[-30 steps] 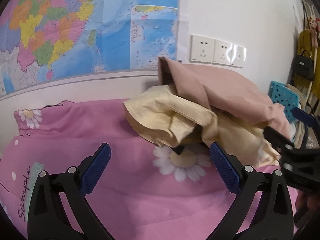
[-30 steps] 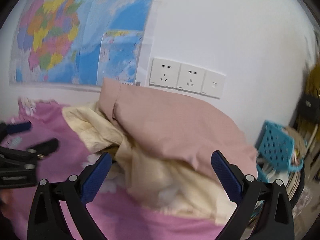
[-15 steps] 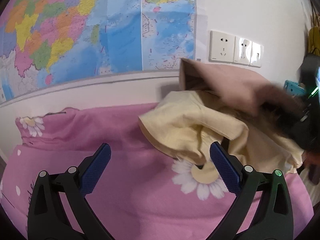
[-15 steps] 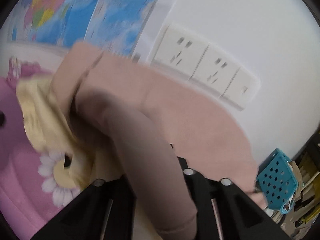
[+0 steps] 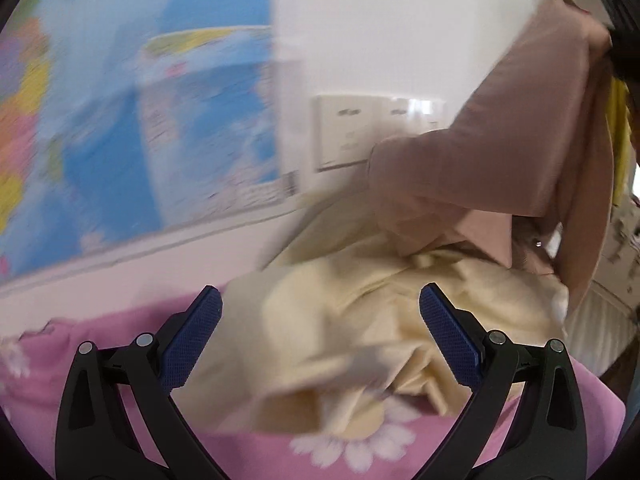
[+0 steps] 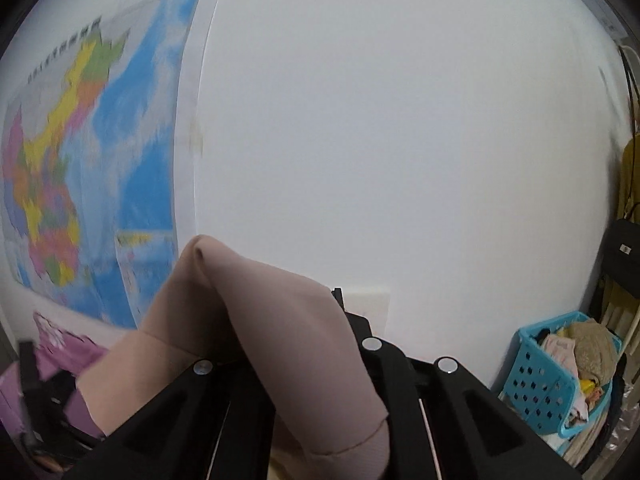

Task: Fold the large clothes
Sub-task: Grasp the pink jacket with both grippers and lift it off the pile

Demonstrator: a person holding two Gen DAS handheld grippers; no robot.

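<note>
A dusty-pink garment (image 5: 500, 152) hangs lifted at the right of the left wrist view, its top pinched at the upper right edge. My right gripper (image 6: 296, 340) is shut on this pink garment (image 6: 280, 320), which drapes over its closed jaws. A cream-yellow garment (image 5: 360, 320) lies crumpled on the pink flowered bedsheet (image 5: 248, 452) below. My left gripper (image 5: 320, 336) is open and empty, low over the sheet, with the cream garment between and beyond its blue pads (image 5: 192, 336).
A wall map (image 5: 120, 128) and white wall sockets (image 5: 360, 132) are behind the bed. A blue perforated basket (image 6: 560, 376) full of clothes stands at the right, with a black bag (image 6: 624, 256) hanging above it.
My right gripper has closed on the pink garment and raised it off the cream one. My left gripper has moved closer to the pile and stayed open.
</note>
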